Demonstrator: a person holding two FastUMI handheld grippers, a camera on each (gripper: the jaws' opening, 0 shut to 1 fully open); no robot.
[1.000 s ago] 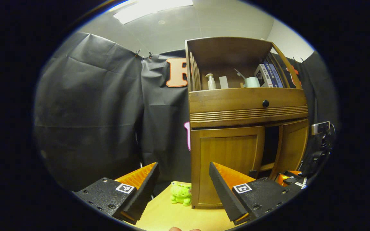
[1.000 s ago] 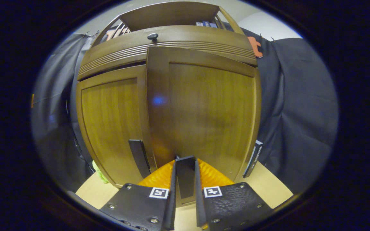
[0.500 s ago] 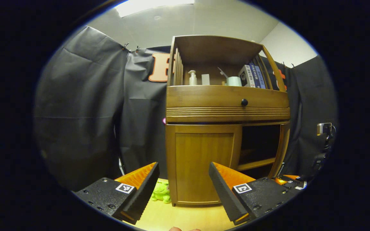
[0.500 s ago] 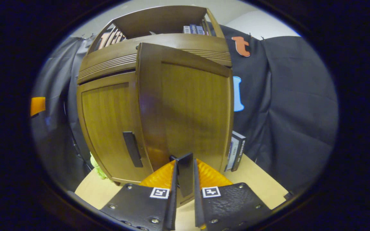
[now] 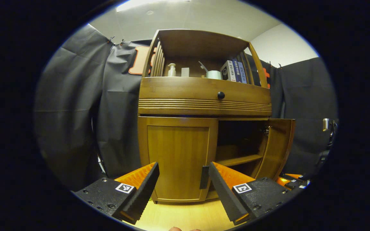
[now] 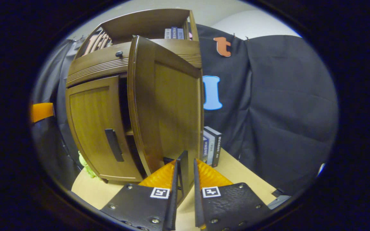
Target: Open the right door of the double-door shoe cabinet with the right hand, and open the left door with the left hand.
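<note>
The right door [image 6: 169, 106] stands swung out, its handle [image 6: 183, 170] pinched between the right gripper [image 6: 185, 183] fingers. The left gripper [image 5: 182, 179] hangs spread wide before the closed left door [image 5: 178, 157].

Shoe cabinet [image 5: 204, 96]: warm brown wood, visible grain; black door handle [image 5: 204, 177], black round drawer knob [image 5: 221, 95]. Worktop [image 5: 185, 216]: pale yellow wood. Lime-green toy [image 6: 87, 163], lower left.

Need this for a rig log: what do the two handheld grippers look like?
The left gripper has two wedge-shaped fingers with ribbed inner faces, each on a flat screwed plate bearing a square black-and-white marker tag. The right gripper is built alike, tags included.
</note>
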